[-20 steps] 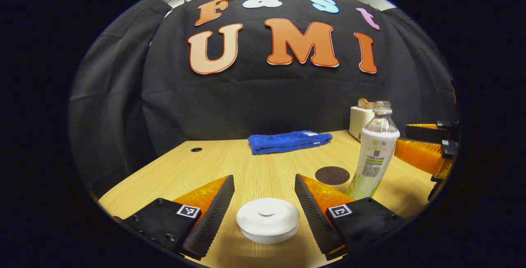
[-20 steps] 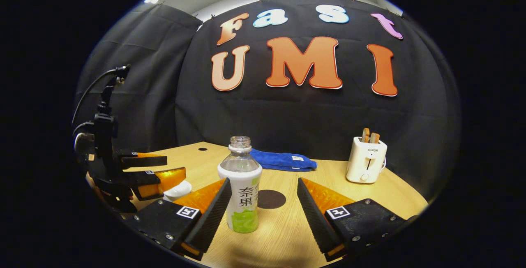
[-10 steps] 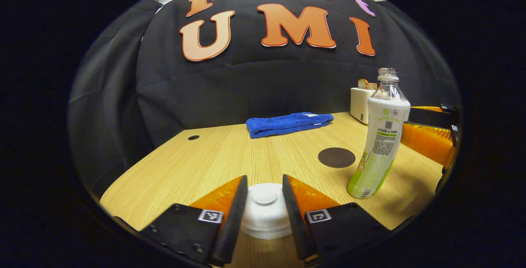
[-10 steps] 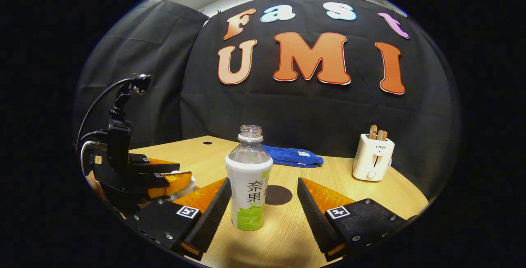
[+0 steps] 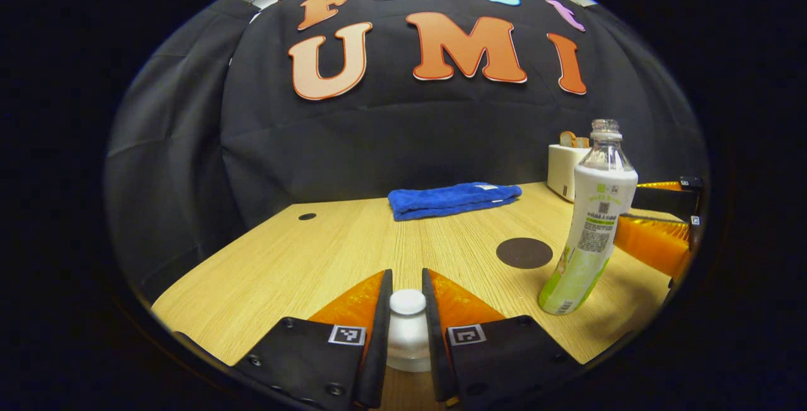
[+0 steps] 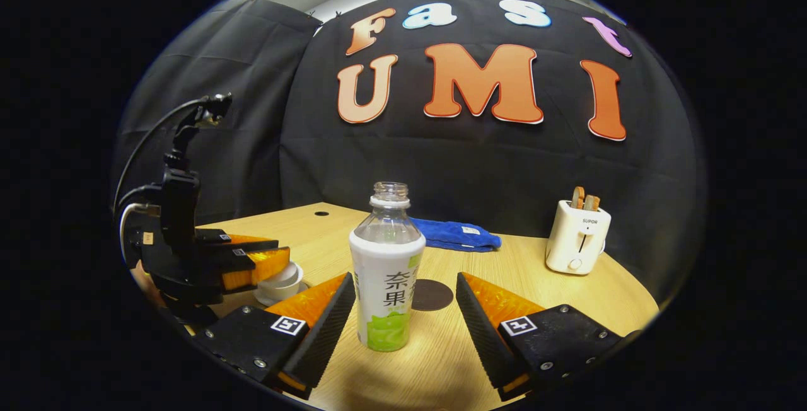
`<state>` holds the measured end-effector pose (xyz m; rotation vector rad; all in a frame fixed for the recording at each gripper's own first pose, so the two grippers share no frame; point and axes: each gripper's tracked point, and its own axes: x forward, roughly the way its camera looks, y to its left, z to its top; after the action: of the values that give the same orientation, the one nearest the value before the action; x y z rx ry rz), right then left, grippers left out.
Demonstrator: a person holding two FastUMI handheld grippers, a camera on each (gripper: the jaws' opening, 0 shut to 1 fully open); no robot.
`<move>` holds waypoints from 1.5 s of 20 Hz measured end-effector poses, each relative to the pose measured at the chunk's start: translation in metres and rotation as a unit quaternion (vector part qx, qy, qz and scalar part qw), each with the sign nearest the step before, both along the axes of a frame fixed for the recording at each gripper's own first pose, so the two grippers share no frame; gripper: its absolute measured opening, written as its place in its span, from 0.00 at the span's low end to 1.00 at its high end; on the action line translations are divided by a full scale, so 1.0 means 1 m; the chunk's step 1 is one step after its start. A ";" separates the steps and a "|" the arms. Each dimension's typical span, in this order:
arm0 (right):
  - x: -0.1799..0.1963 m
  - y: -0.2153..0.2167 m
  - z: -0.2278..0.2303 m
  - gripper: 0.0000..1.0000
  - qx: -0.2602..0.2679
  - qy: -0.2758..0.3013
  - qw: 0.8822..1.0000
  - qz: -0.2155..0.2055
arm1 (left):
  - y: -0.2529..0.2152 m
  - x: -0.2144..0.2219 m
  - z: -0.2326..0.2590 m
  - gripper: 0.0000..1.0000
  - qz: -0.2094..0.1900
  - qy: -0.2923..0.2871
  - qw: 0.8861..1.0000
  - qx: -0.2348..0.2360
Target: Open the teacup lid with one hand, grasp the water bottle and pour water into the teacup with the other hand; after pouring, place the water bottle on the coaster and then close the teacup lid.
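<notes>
Now the left gripper (image 5: 407, 310) pinches the teacup lid's knob (image 5: 407, 301); lifting comes next, while the right gripper (image 6: 403, 310) gapes wide around the water bottle (image 6: 386, 272).

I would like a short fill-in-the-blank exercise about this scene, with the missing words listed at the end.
1. The left gripper is shut on the knob of the teacup ____.
2. The water bottle stands upright and has no ____ on its neck.
3. The round dark coaster lies flat on the ____.
4. The fingers of the right gripper are ____, one on each side of the bottle.

Missing words: lid; cap; table; open
</notes>
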<state>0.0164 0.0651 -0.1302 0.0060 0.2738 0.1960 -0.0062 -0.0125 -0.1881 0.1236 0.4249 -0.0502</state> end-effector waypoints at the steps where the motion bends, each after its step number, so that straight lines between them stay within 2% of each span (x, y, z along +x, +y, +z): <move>1: 0.001 0.002 -0.002 0.96 0.001 0.003 1.000 0.002 | 0.005 0.002 0.006 0.29 0.007 -0.010 1.000 0.001; 2: 0.003 0.005 -0.003 0.96 0.003 0.006 1.000 0.006 | 0.011 0.003 0.014 0.33 0.014 -0.022 1.000 0.000; 5: 0.006 0.019 -0.014 0.96 0.009 0.026 0.999 0.026 | 0.030 0.003 0.028 0.33 0.038 -0.037 0.999 0.002; 9: 0.015 0.023 -0.030 0.90 -0.015 0.050 0.998 0.017 | 0.064 0.000 0.033 0.33 0.075 -0.047 0.996 0.001; 11: 0.018 0.026 -0.036 0.85 -0.022 0.063 0.998 0.014 | 0.079 -0.004 0.033 0.33 0.088 -0.047 0.995 0.002; 12: 0.018 0.027 -0.035 0.78 -0.025 0.063 0.998 0.013 | 0.087 -0.007 0.031 0.30 0.094 -0.046 0.994 0.003; 14: 0.021 0.031 -0.034 0.70 -0.034 0.063 0.997 0.012 | 0.103 -0.014 0.028 0.33 0.107 -0.043 0.993 0.002; 17: 0.024 0.031 -0.031 0.66 -0.067 0.063 0.996 0.008 | 0.125 -0.021 0.021 0.33 0.126 -0.031 0.992 -0.004; 19: 0.028 0.028 -0.026 0.66 -0.114 0.051 0.992 0.007 | 0.137 -0.025 0.016 0.33 0.137 -0.024 0.990 -0.008; 21: 0.033 0.026 -0.021 0.66 -0.178 0.036 0.983 0.006 | 0.148 -0.029 0.012 0.33 0.144 -0.019 0.989 -0.007; 25: 0.035 0.021 -0.019 0.66 -0.290 0.021 0.957 0.000 | 0.166 -0.038 0.011 0.33 0.148 -0.017 0.989 0.001; 30: 0.039 0.032 -0.019 0.66 -0.367 0.006 0.930 0.021 | 0.180 -0.045 0.013 0.33 0.152 -0.023 0.988 0.008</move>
<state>0.0557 0.0975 -0.1491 -0.7442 0.3469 0.1265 -0.0513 0.1677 -0.1747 0.0749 0.3946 0.2553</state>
